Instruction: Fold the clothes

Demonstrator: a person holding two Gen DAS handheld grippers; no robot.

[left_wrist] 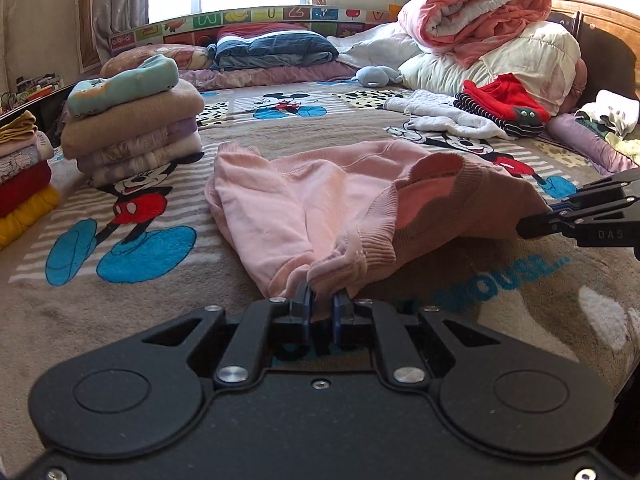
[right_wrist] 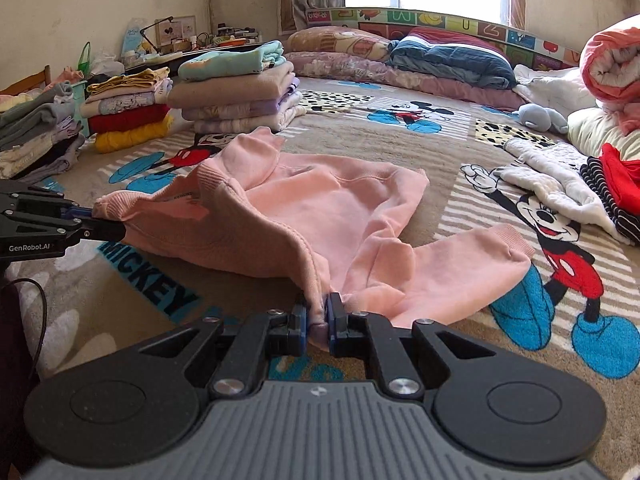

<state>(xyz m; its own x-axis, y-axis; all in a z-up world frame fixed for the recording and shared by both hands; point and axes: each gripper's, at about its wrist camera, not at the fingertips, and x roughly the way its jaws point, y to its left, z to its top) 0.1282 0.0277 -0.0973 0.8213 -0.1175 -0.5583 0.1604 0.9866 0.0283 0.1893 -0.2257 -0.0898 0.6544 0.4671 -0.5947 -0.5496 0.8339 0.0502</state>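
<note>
A pink sweatshirt (left_wrist: 312, 200) lies spread on the Mickey Mouse blanket (left_wrist: 132, 280), its near edge lifted. My left gripper (left_wrist: 322, 300) is shut on its ribbed hem near one corner. My right gripper (right_wrist: 319, 312) is shut on the near edge at the other corner. The sweatshirt (right_wrist: 320, 216) has one sleeve lying to the right and one folded back at the far left. The right gripper shows at the right edge of the left wrist view (left_wrist: 524, 226); the left gripper shows at the left of the right wrist view (right_wrist: 94, 220).
Stacks of folded clothes (left_wrist: 132, 120) stand at the left of the bed, with more (right_wrist: 128, 112) beyond. Unfolded white and red clothes (left_wrist: 480, 112) lie at the right. Rolled quilts (left_wrist: 480, 12) and pillows (left_wrist: 272, 48) line the far side.
</note>
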